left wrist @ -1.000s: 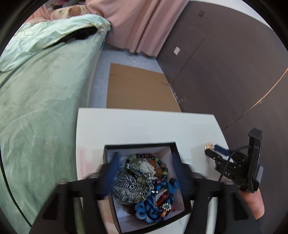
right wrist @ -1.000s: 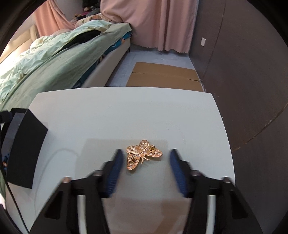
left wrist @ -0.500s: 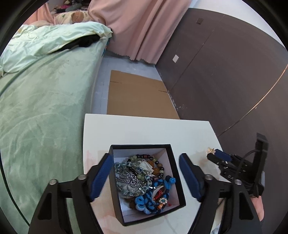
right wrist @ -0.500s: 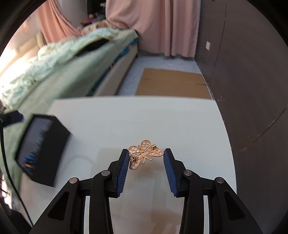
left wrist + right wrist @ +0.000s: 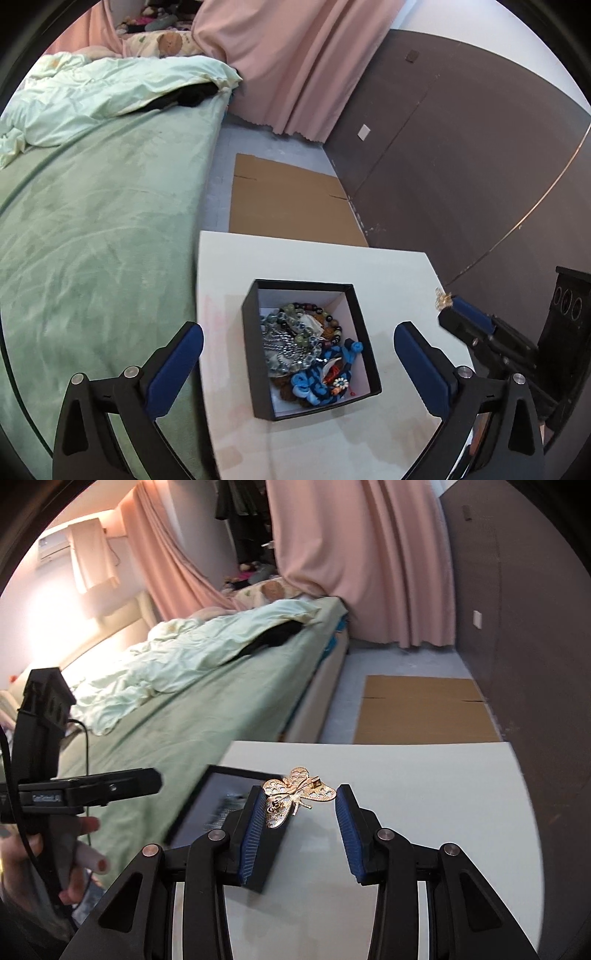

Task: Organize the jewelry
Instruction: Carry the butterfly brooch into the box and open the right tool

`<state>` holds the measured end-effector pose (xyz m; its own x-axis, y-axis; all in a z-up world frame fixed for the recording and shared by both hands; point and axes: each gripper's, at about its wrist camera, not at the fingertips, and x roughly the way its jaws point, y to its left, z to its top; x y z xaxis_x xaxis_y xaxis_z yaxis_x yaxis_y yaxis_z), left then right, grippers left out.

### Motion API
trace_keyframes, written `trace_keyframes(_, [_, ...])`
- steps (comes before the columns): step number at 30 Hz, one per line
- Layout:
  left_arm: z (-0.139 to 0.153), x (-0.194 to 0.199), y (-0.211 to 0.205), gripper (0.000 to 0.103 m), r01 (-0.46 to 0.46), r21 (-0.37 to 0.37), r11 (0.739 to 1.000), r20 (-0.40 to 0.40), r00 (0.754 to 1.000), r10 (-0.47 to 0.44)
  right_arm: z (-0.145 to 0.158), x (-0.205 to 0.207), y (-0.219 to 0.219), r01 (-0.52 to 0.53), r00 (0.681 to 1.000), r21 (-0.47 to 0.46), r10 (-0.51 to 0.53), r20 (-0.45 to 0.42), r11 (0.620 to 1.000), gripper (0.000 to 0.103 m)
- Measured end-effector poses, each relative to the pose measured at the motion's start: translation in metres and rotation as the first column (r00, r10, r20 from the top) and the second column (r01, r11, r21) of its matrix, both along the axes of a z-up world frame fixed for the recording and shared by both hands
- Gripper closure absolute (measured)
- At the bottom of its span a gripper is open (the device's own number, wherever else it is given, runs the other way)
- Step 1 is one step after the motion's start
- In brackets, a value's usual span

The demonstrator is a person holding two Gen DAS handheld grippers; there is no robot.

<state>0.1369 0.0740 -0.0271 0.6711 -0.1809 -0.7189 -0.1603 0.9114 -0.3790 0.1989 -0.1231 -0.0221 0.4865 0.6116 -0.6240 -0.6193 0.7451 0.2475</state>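
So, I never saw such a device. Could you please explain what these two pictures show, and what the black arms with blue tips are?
They are no robot arms: a person holds a two-finger gripper in each hand, and each gripper carries a camera that looks out along its own fingers. One picture comes from the left gripper, which is open above a black box full of beads and chains. The box stands on a white table beside a green bed. The other picture comes from the right gripper. It holds a gold butterfly brooch between its blue pads, lifted off the table near the box. Each camera also sees the other gripper at the side.
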Motion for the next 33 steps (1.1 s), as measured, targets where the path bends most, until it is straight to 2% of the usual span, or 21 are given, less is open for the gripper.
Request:
trace_keyframes(9, [0.005,-0.007,0.019,0.000,-0.027,-0.026,0.999,0.016,0.999,0.028,-0.013,-0.014,0.045,-0.074,0.997,0.025,0.075,-0.037,0.997,0.063])
trace_keyframes(16, [0.004,-0.006,0.031,0.000,-0.035,-0.041,0.999,0.022,0.999,0.036,-0.025,-0.007,0.066,-0.054,0.996,0.003,0.054,-0.071,0.999,0.062])
trace_keyframes(18, [0.004,-0.006,0.034,0.000,-0.042,-0.041,0.998,0.021,0.999,0.043,-0.029,-0.002,0.064,-0.050,0.991,0.004,0.050,-0.121,0.999,0.044])
trace_keyframes(19, [0.004,-0.007,0.035,0.000,-0.045,-0.043,0.998,0.022,0.999,0.046,-0.029,-0.001,0.061,-0.039,0.991,0.011,0.041,-0.130,0.999,0.041])
trace_keyframes(23, [0.004,-0.008,0.037,0.000,-0.051,-0.044,0.998,0.023,0.998,0.052,-0.028,0.004,0.043,0.003,0.986,0.028,0.002,-0.165,1.000,0.039])
trace_keyframes(29, [0.008,-0.012,0.026,0.000,-0.038,-0.023,0.999,0.037,0.999,0.039,-0.019,-0.002,0.013,0.053,0.985,0.051,-0.044,-0.169,0.997,0.038])
trace_keyframes(31, [0.010,-0.015,0.022,0.000,-0.033,-0.008,0.999,0.043,0.999,0.033,-0.015,-0.006,0.005,0.065,0.984,0.055,-0.055,-0.167,0.996,0.035])
trace_keyframes(33, [0.012,-0.019,0.017,0.000,-0.022,0.010,1.000,0.052,0.998,0.022,-0.009,-0.011,-0.003,0.076,0.985,0.068,-0.064,-0.161,0.995,0.024])
